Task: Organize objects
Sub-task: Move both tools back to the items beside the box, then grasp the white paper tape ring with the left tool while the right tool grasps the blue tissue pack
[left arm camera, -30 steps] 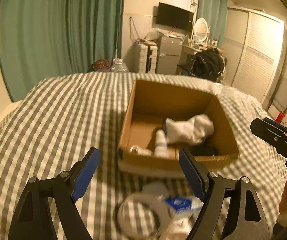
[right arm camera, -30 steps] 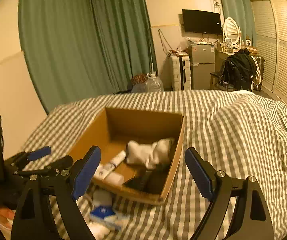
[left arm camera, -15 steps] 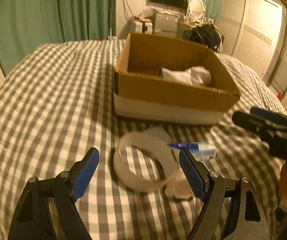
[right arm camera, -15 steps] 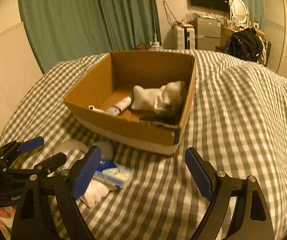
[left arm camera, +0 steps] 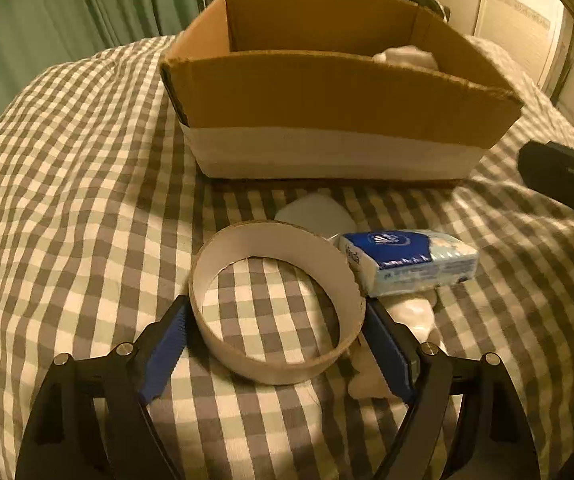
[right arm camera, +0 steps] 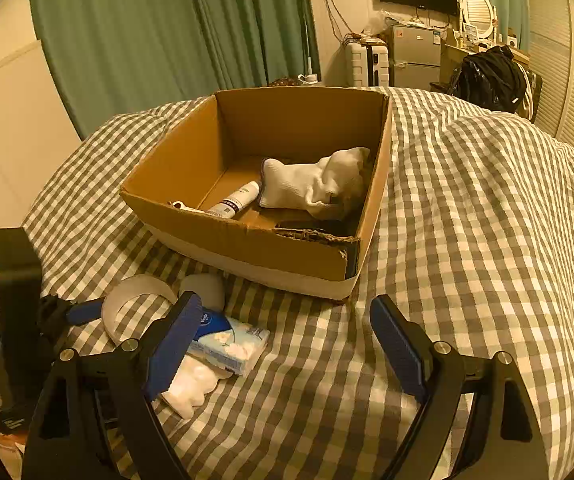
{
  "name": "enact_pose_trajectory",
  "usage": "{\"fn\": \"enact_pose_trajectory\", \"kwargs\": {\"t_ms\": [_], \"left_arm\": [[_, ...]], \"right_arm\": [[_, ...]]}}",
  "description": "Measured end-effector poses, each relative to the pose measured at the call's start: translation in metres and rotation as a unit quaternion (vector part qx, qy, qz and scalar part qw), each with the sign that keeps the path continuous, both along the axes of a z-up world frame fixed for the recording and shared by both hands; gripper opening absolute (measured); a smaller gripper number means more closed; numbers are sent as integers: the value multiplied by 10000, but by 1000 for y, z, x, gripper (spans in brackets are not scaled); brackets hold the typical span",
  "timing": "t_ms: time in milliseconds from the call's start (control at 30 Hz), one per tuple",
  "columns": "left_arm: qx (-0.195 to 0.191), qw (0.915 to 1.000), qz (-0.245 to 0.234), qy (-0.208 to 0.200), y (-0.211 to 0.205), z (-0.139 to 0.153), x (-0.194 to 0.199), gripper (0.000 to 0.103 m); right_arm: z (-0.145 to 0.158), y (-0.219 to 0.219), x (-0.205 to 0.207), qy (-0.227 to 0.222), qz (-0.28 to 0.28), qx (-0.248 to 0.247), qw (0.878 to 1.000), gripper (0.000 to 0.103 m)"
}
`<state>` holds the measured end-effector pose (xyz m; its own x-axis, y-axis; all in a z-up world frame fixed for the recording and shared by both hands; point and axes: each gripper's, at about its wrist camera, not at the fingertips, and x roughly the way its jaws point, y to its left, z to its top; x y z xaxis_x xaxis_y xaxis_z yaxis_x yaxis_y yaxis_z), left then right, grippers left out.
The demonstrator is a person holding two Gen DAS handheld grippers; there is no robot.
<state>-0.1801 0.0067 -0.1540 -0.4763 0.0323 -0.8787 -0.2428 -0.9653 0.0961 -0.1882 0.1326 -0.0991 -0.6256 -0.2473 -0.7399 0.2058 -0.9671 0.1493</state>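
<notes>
A white tape ring (left arm camera: 275, 304) lies flat on the checked bedspread (left arm camera: 67, 200), between the open fingers of my left gripper (left arm camera: 277, 348); whether the pads touch it is unclear. Beside it lie a blue tissue pack (left arm camera: 407, 260), a white round pad (left arm camera: 315, 212) and a white crumpled item (left arm camera: 411, 320). Behind them stands an open cardboard box (left arm camera: 327, 92). In the right wrist view the box (right arm camera: 247, 240) holds a white sock (right arm camera: 315, 184) and a small tube (right arm camera: 237, 200). My right gripper (right arm camera: 283, 344) is open and empty above the bedspread, right of the tissue pack (right arm camera: 227, 344) and tape ring (right arm camera: 127, 300).
The bed fills both views. Green curtains (right arm camera: 167, 32) hang behind it. A fridge (right arm camera: 415, 56), a suitcase (right arm camera: 367, 64) and a chair with a black bag (right arm camera: 487, 76) stand at the far wall. The right gripper's tip (left arm camera: 559, 176) shows at the right edge of the left wrist view.
My left gripper has dropped and moved forward until the tape ring sits between its fingers. My right gripper has come a little lower and closer to the box.
</notes>
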Motion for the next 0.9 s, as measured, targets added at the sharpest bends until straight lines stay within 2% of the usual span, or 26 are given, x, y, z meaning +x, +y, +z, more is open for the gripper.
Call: {"fn": "enact_pose_trajectory", "kwargs": {"t_ms": [167,300,400,567,733,800,900], "left_arm": [[192,9998,42,102,-5,6,3,84],[387,9972,216,595,-17,31,17,84],[468,9947,462,788,-28,43,22,84],[545,9916,781,875,-45,50,24,84],[600,9900,872,937,-54,52,17,84],[652,9897,893,904,-56,51,16,84],[693,9899,911,832,-54,46,7,84]], "right_arm": [[-1,-5,0,-16,39,65,10000,86],[-4,-10,1,-40,119,47,9999,86],[-7,-14,1,-83,194,42,9998,86],[-14,-25,1,-210,424,110,9988,86],[-37,-46,-8,-657,837,119,9943,86],[-45,-55,-11,-744,924,255,9926,86],[-51,-64,-13,-856,1113,177,9899,86]]}}
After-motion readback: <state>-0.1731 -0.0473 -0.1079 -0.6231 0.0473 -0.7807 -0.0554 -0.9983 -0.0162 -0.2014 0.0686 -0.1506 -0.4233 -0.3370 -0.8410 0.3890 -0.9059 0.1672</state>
